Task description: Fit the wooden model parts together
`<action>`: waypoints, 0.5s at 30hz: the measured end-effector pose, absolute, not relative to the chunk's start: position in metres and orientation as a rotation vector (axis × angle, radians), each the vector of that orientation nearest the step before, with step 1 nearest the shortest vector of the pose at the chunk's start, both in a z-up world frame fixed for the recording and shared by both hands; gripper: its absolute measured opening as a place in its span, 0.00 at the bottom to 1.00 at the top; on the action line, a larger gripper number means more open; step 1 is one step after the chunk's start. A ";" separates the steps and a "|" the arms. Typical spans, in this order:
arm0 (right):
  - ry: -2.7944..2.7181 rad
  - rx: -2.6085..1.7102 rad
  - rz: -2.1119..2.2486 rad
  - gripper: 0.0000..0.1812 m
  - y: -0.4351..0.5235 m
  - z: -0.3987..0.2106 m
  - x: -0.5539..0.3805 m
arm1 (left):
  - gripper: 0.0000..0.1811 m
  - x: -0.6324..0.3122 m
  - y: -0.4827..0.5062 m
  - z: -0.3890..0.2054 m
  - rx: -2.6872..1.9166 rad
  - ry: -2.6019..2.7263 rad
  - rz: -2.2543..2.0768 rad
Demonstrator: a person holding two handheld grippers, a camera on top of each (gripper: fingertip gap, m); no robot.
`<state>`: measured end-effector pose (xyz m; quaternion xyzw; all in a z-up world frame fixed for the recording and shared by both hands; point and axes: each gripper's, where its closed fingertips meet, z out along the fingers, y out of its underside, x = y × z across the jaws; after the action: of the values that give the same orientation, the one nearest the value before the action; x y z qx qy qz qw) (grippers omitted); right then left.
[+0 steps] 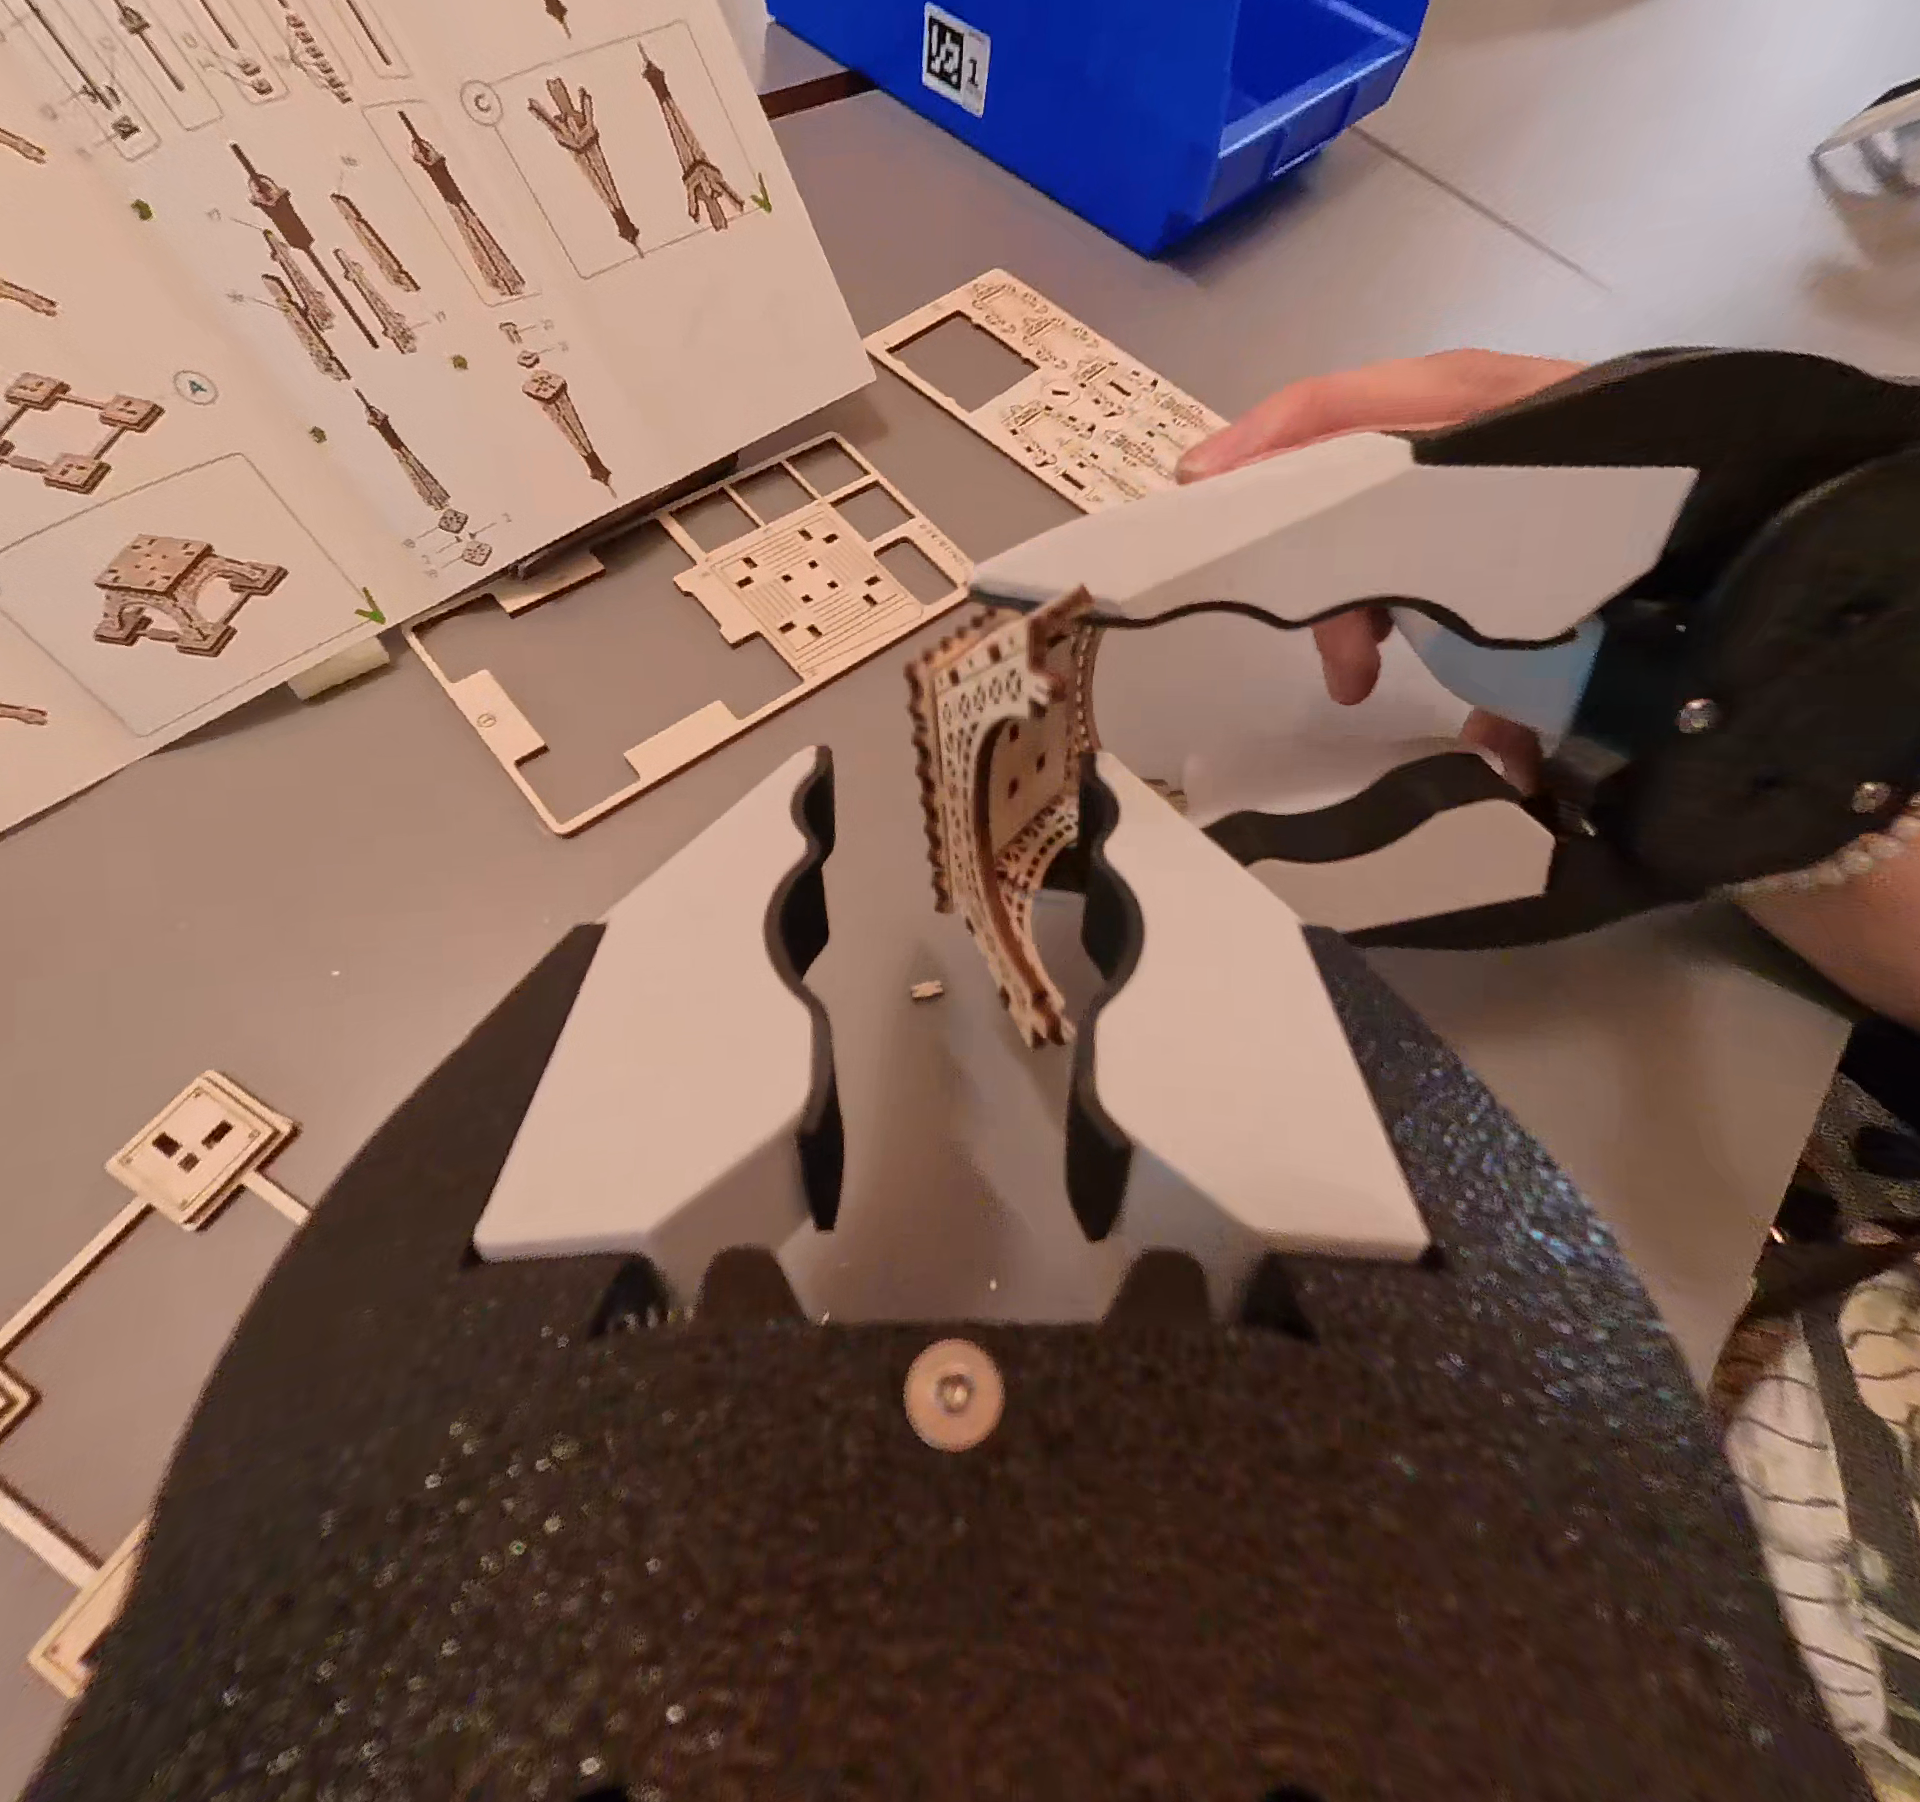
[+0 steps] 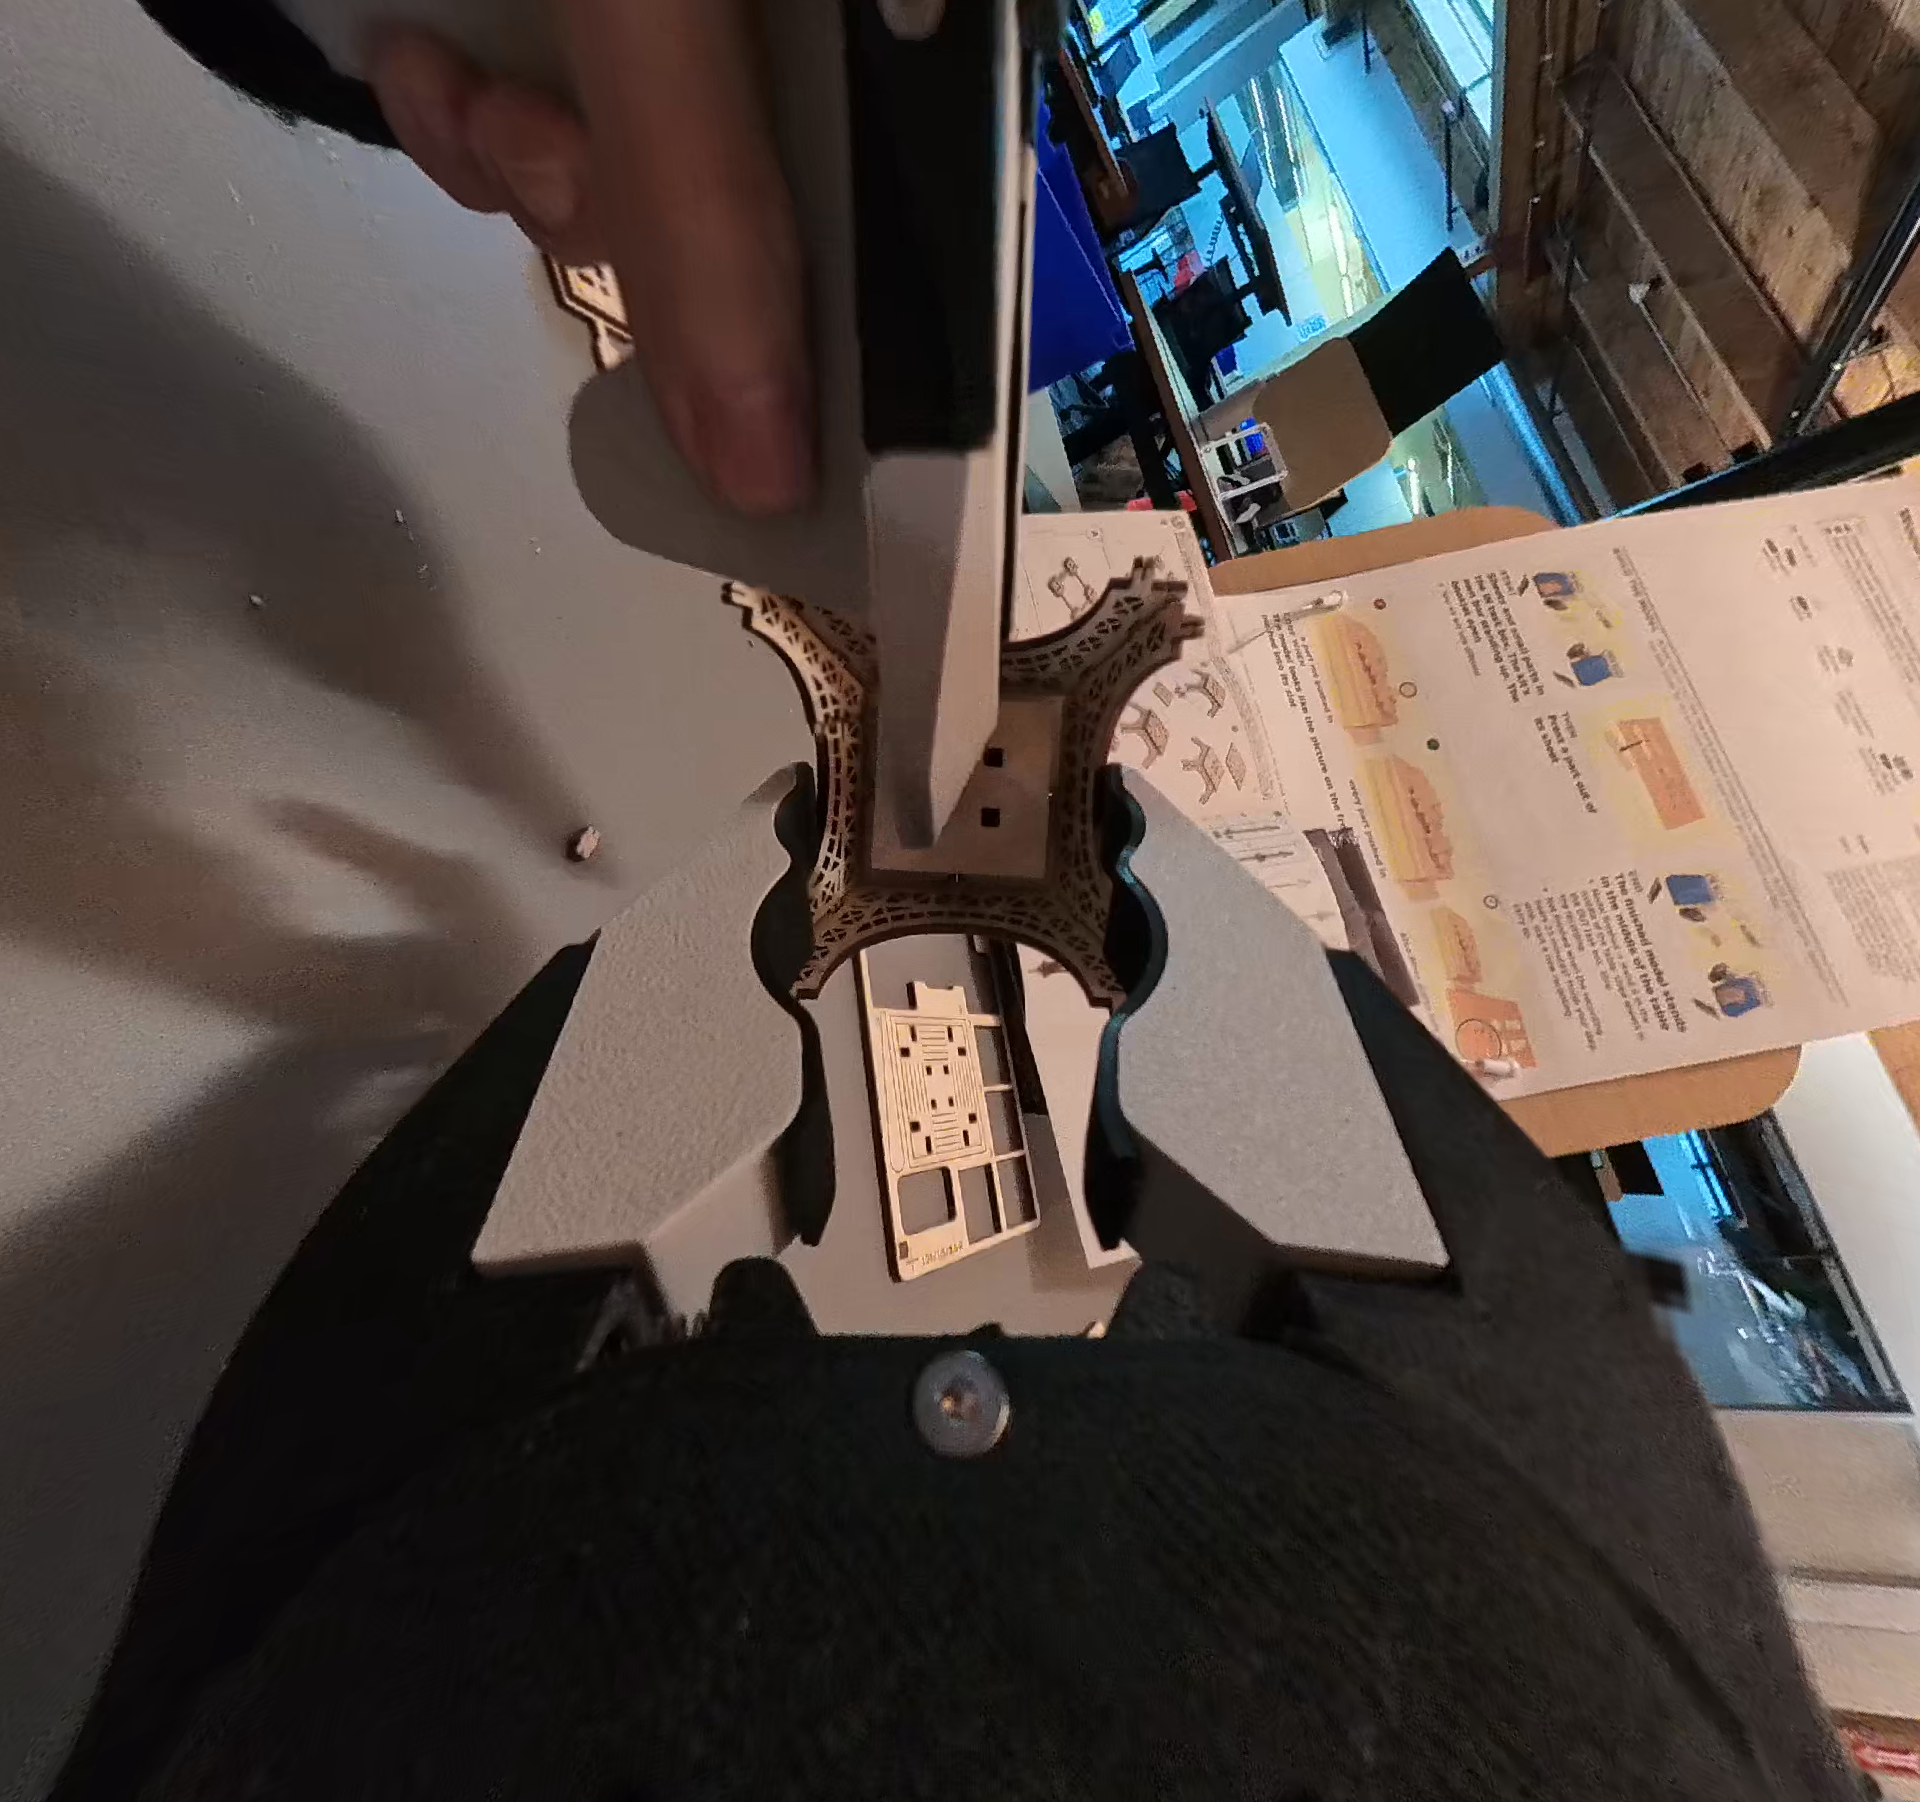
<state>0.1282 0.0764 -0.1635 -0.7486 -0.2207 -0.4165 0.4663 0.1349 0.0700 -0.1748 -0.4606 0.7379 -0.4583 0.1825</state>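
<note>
Right wrist view, right claw point(image 2: 956, 879) clamping wooden arch base point(image 2: 831, 817)

Printed tag on blue bin point(image 1: 1049, 17); text on instruction sheets point(image 1: 312, 246).

place: workshop/lab | evidence: grey worktable point(image 1: 312, 921) w/ blue parts bin point(image 1: 1091, 59) far side; instr. sheet point(image 1: 343, 246) left; shelving point(image 2: 1714, 142) + brick wall point(image 2: 1683, 225) far right

A matte grey surface point(image 1: 260, 921) carries a blue plastic storage bin point(image 1: 1091, 59). Beyond its edge stand a rough wooden plank wall point(image 2: 1714, 142) and cluttered shelving point(image 2: 1195, 225) (lit bluish).
</note>
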 end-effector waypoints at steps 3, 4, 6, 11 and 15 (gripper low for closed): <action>-0.548 -1.827 -1.044 0.29 0.077 -0.162 0.127 | 0.19 0.135 0.067 -0.174 -1.295 2.090 -1.283; -0.550 -1.832 -1.043 0.29 0.077 -0.162 0.127 | 0.17 0.135 0.066 -0.173 -1.288 2.089 -1.289; -0.549 -1.831 -1.050 0.29 0.077 -0.162 0.128 | 0.13 0.135 0.065 -0.170 -1.277 2.081 -1.294; -0.553 -1.824 -1.058 0.29 0.078 -0.162 0.127 | 0.11 0.135 0.067 -0.168 -1.273 2.063 -1.274; -0.550 -1.826 -1.065 0.29 0.078 -0.163 0.128 | 0.10 0.135 0.068 -0.168 -1.262 2.055 -1.258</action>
<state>0.1280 0.0782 -0.1629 -0.7421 -0.2234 -0.4328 0.4605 0.1347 0.0680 -0.1680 -0.4536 0.7389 -0.4522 0.2093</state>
